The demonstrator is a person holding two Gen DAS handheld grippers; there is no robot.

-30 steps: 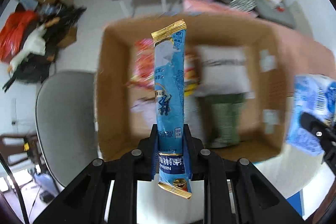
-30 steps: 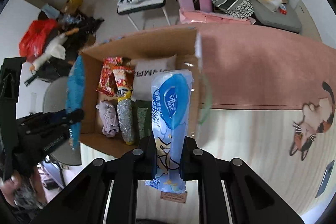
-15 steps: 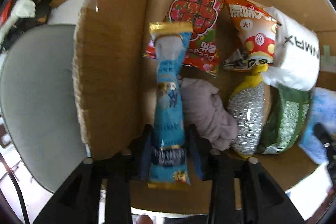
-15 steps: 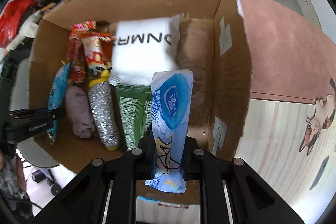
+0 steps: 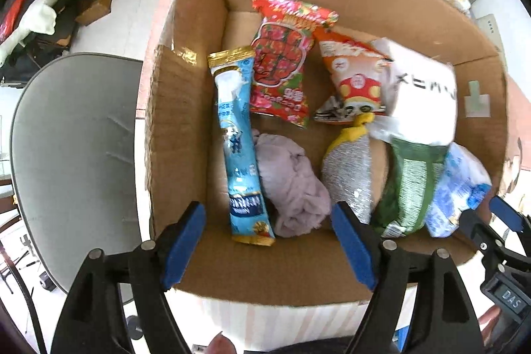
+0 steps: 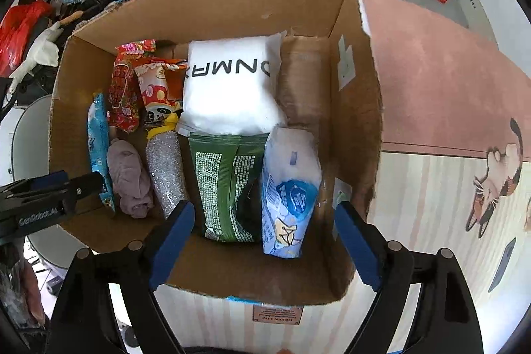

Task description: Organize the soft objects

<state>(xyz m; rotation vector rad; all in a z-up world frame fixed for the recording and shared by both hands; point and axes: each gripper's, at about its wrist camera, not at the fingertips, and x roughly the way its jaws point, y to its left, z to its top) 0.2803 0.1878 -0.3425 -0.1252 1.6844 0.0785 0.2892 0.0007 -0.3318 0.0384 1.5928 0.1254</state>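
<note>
Your L claw (image 5: pixel 268 241) & R claw (image 6: pixel 264 239) have just been opening, both empty; blue sachet (image 5: pixel 237 141) & tissue pack (image 6: pixel 288 188) lie in box (image 6: pixel 232 9).

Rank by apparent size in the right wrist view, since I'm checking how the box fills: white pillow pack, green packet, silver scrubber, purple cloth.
1. white pillow pack
2. green packet
3. silver scrubber and purple cloth: too alike to rank.

One cardboard box (image 6: pixel 351 108), holding eight soft items: two red snack bags (image 5: pixel 285 62), one blue sachet (image 5: pixel 237 141), one lilac cloth (image 5: pixel 292 184), one silver scourer (image 6: pixel 166 168), one white pouch (image 6: pixel 232 92), one green packet (image 6: pixel 229 184), one blue-white packet (image 6: pixel 288 191).
</note>
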